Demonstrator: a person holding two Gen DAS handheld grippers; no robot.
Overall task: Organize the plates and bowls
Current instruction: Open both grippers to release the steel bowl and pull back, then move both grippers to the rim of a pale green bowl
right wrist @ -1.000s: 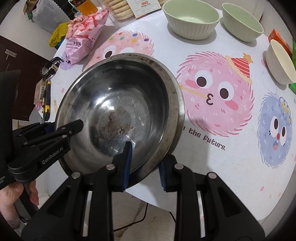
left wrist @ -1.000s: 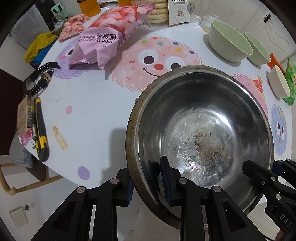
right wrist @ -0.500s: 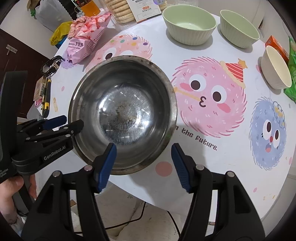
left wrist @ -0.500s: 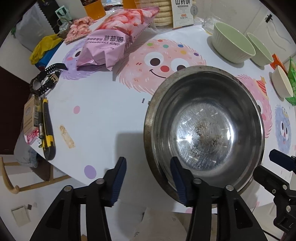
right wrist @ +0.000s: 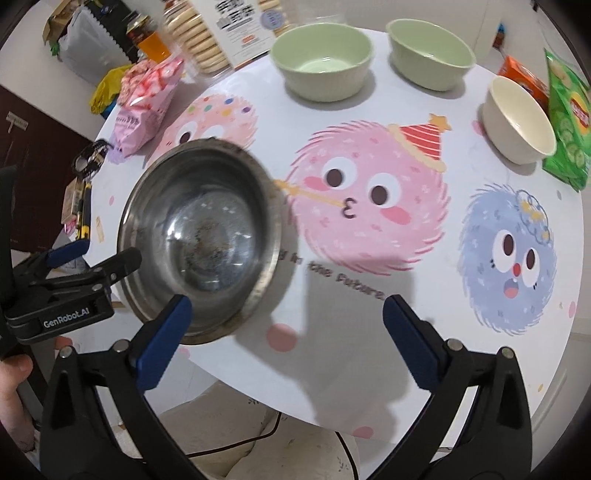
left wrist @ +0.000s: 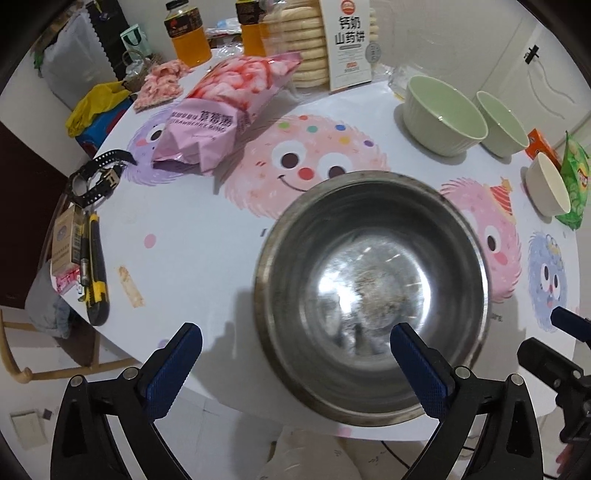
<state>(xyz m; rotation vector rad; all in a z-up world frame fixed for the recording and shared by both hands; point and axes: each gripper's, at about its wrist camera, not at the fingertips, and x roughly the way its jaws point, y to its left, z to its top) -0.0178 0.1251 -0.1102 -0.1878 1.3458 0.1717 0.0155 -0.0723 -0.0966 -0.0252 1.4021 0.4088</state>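
A large steel bowl [left wrist: 369, 288] rests on the table near its front edge; it also shows in the right wrist view [right wrist: 201, 236]. My left gripper [left wrist: 295, 354] is open and empty, its right finger over the bowl's near rim. My right gripper [right wrist: 284, 317] is open and empty, just right of the bowl. Two green bowls [right wrist: 321, 62] [right wrist: 430, 50] stand at the back, and a cream bowl [right wrist: 517, 118] stands at the right. The left gripper's fingers [right wrist: 92, 266] show at the bowl's left side in the right wrist view.
The round table [left wrist: 192, 236] has a cartoon-printed cover. A pink snack bag [left wrist: 225, 110], biscuit packs [left wrist: 314, 44], juice bottles [left wrist: 186, 33], a watch [left wrist: 92, 181] and a utility knife [left wrist: 96, 273] lie at the back and left. A green chip bag [right wrist: 567, 118] lies at the right.
Both grippers let go of the steel bowl's rim, opened wide and pulled back. The bowl went from tilted and lifted to resting flat on the table.
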